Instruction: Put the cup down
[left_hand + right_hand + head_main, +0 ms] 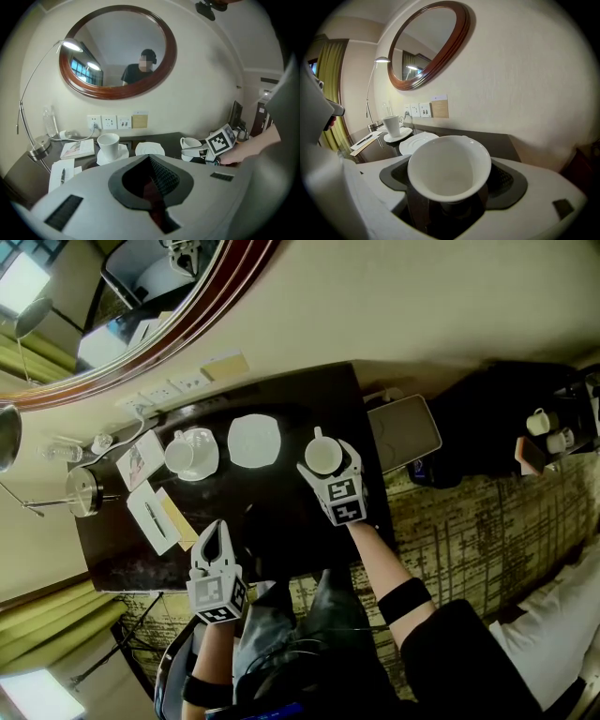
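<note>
On the dark worktop (281, 517) below the mirror (426, 44), my right claw (325, 461) stood released around the cup (449, 164), apparently set down; next, withdraw it straight back. Left claw (151, 164) was clenched, empty.

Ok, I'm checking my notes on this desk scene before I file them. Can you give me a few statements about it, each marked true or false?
1. The cup between the jaws of the right gripper is empty. True.
2. The saucer in the middle of the desk holds a cup. False: that saucer is bare; the other cup stands on a second saucer beside it.
3. The jaws of the left gripper stand wide apart. False: they are shut, with nothing between them.
4. A pen lies on the notepad. True.
</note>
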A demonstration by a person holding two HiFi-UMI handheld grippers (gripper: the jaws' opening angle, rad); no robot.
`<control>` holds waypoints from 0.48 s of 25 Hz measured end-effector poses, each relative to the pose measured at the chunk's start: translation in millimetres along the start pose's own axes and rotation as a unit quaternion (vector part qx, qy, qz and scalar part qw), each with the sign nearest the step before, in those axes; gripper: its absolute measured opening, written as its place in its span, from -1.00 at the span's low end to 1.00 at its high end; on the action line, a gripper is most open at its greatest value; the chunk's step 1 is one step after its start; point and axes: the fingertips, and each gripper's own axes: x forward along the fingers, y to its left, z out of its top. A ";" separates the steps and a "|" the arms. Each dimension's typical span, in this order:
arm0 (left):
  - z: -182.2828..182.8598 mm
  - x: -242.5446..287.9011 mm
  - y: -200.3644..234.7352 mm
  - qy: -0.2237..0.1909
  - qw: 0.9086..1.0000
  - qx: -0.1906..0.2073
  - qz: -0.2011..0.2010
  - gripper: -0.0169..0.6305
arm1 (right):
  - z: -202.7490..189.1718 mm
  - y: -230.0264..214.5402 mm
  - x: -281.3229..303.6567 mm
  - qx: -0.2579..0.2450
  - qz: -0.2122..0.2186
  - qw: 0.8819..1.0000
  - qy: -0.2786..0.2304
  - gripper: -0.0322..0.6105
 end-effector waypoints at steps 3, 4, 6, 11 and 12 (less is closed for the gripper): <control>3.0 -3.5 0.7 0.000 1.000 -0.001 0.006 -0.95 | 3.8 -0.2 -6.1 0.000 0.000 1.000 0.004 0.63; 1.3 -4.9 -0.2 0.001 1.000 0.001 0.003 -0.95 | 6.3 0.1 -9.4 -0.002 0.000 1.000 0.004 0.63; -1.4 -8.5 -1.4 0.004 1.000 0.003 -0.003 -0.95 | 13.1 1.9 -17.3 -0.004 0.001 1.000 0.005 0.63; 13.4 -22.4 4.0 -0.010 1.000 0.000 0.002 -0.95 | 36.8 15.2 -47.1 -0.008 0.007 1.000 0.002 0.62; 16.5 -25.7 5.2 -0.013 1.000 0.001 0.002 -0.95 | 42.9 20.9 -53.9 -0.011 0.011 1.000 0.001 0.62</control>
